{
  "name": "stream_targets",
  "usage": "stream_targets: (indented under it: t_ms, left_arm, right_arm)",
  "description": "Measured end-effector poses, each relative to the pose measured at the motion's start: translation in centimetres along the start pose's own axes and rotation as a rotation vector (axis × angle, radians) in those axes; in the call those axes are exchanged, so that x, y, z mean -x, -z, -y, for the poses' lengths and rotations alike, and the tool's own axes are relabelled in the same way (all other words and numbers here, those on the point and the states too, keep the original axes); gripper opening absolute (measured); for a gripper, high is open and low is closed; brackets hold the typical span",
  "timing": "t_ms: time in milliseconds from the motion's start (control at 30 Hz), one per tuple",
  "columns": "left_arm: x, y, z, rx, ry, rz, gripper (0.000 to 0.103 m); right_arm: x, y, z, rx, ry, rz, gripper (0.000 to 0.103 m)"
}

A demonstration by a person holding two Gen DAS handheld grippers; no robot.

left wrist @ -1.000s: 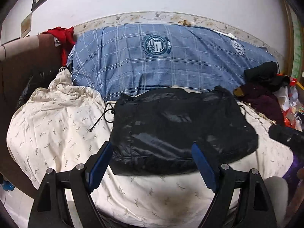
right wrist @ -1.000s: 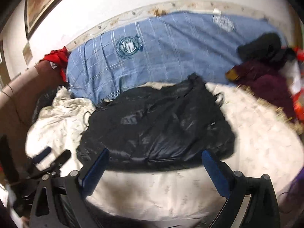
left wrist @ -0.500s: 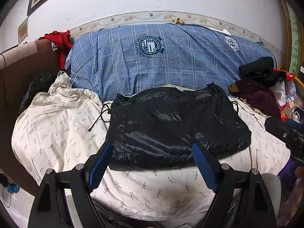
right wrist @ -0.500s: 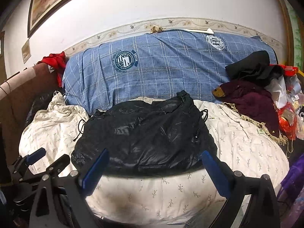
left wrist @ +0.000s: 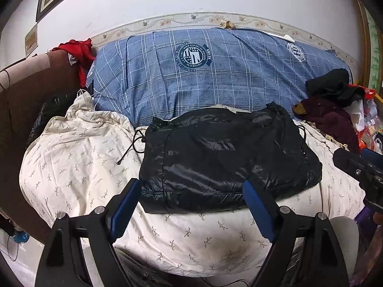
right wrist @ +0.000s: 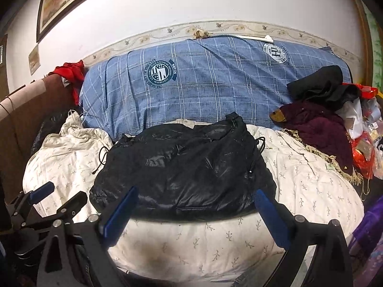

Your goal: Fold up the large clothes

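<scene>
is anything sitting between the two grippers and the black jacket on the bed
Nothing visible does. The left gripper and right gripper both hang open in front of the black jacket, with only bare cream bedding below its near edge. The maroon cloth lies off to the side.

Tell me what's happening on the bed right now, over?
Left gripper and right gripper: jaws open, empty. Shiny black puffer jacket folded into a bundle on the cream leaf-print duvet. Nothing in the way.
</scene>
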State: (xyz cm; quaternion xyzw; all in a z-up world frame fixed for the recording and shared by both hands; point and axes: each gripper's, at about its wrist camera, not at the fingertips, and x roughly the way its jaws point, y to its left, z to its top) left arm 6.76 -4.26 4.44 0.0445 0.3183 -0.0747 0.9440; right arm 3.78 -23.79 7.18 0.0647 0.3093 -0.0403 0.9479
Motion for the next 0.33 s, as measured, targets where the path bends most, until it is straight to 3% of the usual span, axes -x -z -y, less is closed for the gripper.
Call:
stream_targets:
  t_ms: [333]
  left_arm:
    - [-1.0, 0.8, -0.9, 0.009, 0.008, 0.018, 0.087]
  right_arm:
    - [-1.2, 0.3, -0.4, 0.001, -0.022, -0.021, 0.1]
